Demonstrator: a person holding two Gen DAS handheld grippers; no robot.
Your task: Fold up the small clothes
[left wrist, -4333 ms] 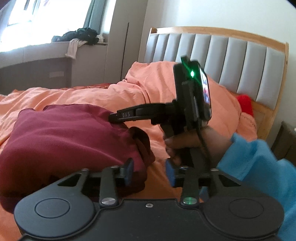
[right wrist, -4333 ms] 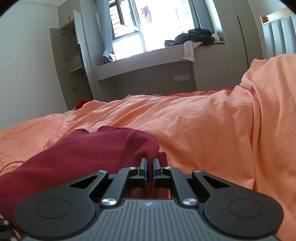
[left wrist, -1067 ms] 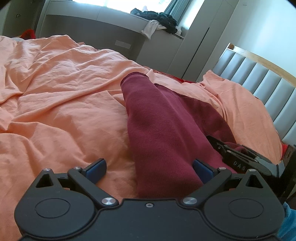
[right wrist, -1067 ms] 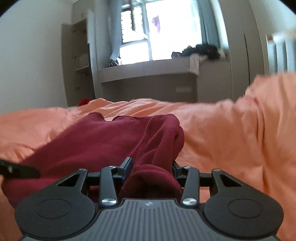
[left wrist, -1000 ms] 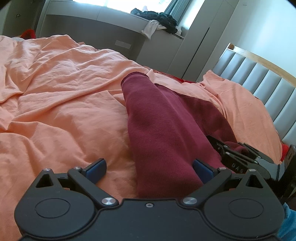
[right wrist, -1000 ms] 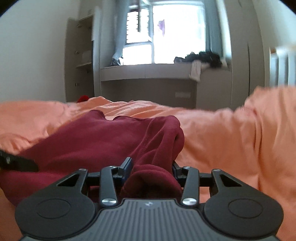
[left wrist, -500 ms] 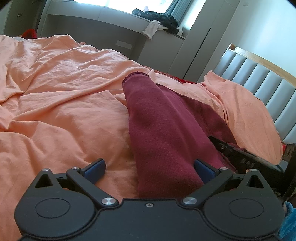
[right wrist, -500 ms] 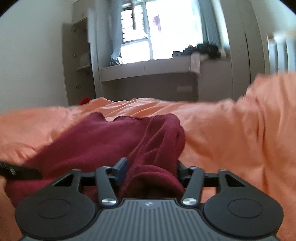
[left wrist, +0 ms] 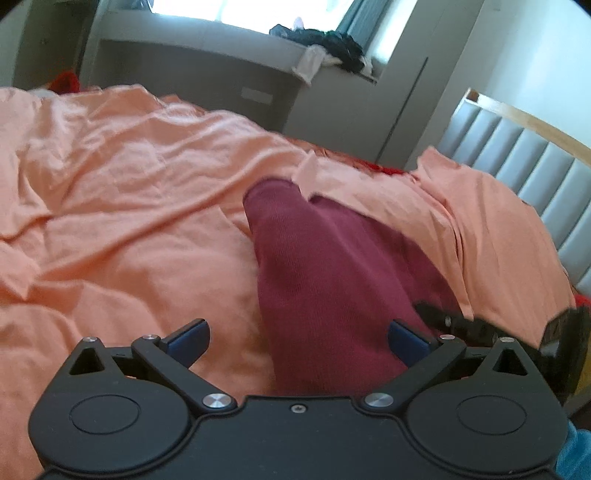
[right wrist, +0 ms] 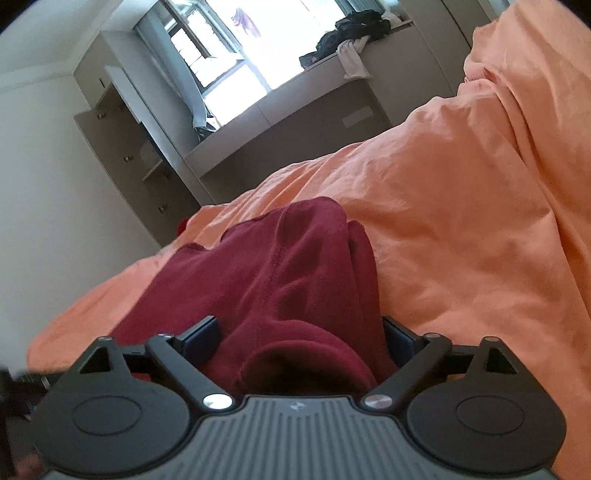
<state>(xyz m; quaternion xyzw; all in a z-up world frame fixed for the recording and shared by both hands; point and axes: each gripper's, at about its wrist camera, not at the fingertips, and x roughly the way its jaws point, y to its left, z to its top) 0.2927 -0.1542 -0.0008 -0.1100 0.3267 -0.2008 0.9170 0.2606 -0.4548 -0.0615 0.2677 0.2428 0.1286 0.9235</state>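
Observation:
A dark red knit garment (left wrist: 325, 269) lies folded in a long band on the orange bedcover (left wrist: 129, 206). My left gripper (left wrist: 299, 338) is open wide, its blue pads on either side of the garment's near end. My right gripper (right wrist: 301, 334) is open too, with a rolled red edge of the garment (right wrist: 291, 280) bulging between its fingers. The right gripper's black tip shows at the right of the left wrist view (left wrist: 447, 319).
A grey padded headboard (left wrist: 524, 173) with a wood rim stands at the right. A window ledge with dark clothes (right wrist: 351, 18) runs along the far wall. A cabinet (right wrist: 122, 147) stands left of it. The orange cover rises in a mound (right wrist: 517, 129) at the right.
My right gripper has opened wider and tilted, so the room now leans. My left gripper has stayed open over the garment and shifted slightly.

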